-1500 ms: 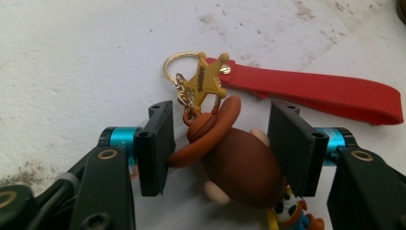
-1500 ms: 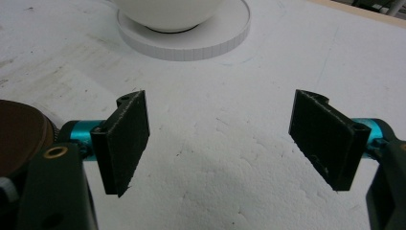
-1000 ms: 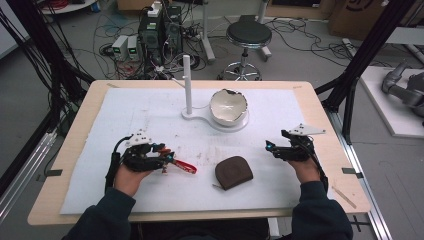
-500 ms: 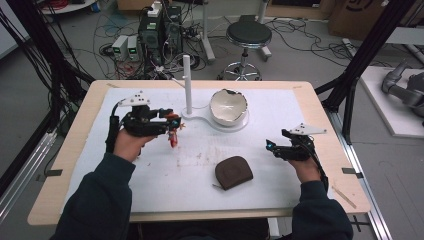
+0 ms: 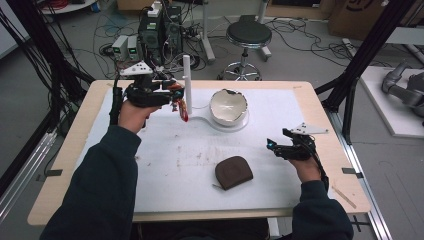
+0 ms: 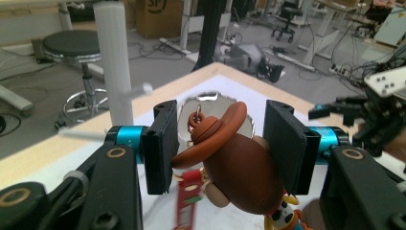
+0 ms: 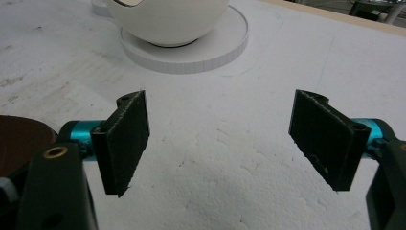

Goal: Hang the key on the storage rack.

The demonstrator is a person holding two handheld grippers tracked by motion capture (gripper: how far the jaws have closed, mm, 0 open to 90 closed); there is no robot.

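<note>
- Left gripper (image 5: 175, 97) has risen from the mat to beside the post (image 5: 187, 80), clamping a cowboy keychain (image 6: 230, 158).
- Bowl (image 5: 228, 106) looks empty.
- Right gripper (image 7: 220, 139) gapes, holding nothing.

Left arm: dark sleeve enters from the lower left of the high view, forearm stretched toward the upper left. The left hand (image 5: 131, 114) grips the body of the left gripper (image 5: 176, 97), which is raised off the surface, grey plate on top, jaws pointing toward frame right. In the left gripper view both black pads are pressed on a small figure keychain (image 6: 234, 155), jaws about half closed.

Right arm: sleeve enters at the lower right, forearm short and bent. The right hand (image 5: 305, 165) holds the right gripper (image 5: 272, 146) low at right of centre, pointing toward frame left. In the right gripper view its jaws stand wide apart with bare surface between them.
</note>
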